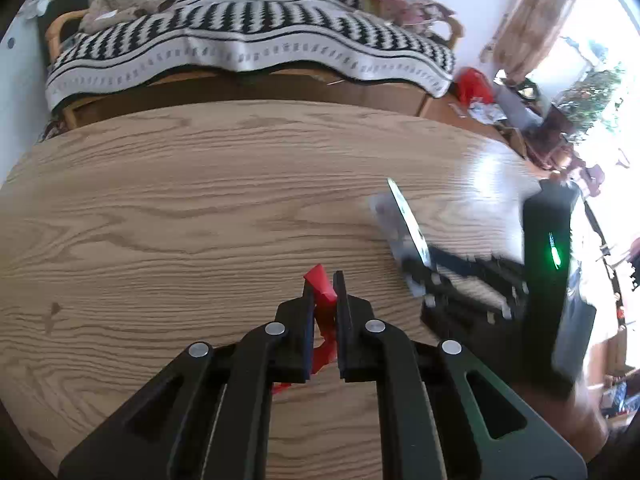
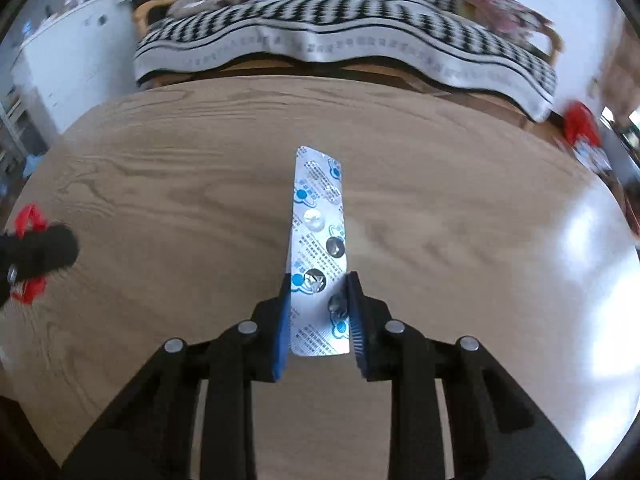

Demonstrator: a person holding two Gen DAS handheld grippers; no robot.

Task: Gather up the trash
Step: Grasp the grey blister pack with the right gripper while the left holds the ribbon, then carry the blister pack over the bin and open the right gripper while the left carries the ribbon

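wood-grain table (image 2: 160, 184) filled both views, with a black-and-white patterned throw (image 1: 248, 36) on the seat behind it. right gripper (image 2: 318, 312) was clamped on the edges of a silver blister pack (image 2: 318, 240), which stuck forward above the tabletop. left gripper (image 1: 325, 312) was pinched tight on a crumpled red wrapper (image 1: 322, 284).

Left gripper (image 1: 324, 300) clamped on red wrapper scrap (image 1: 323, 322) above wooden table (image 1: 180, 208); right gripper (image 1: 416, 264) alongside, gripping silver blister strip (image 1: 406, 216).
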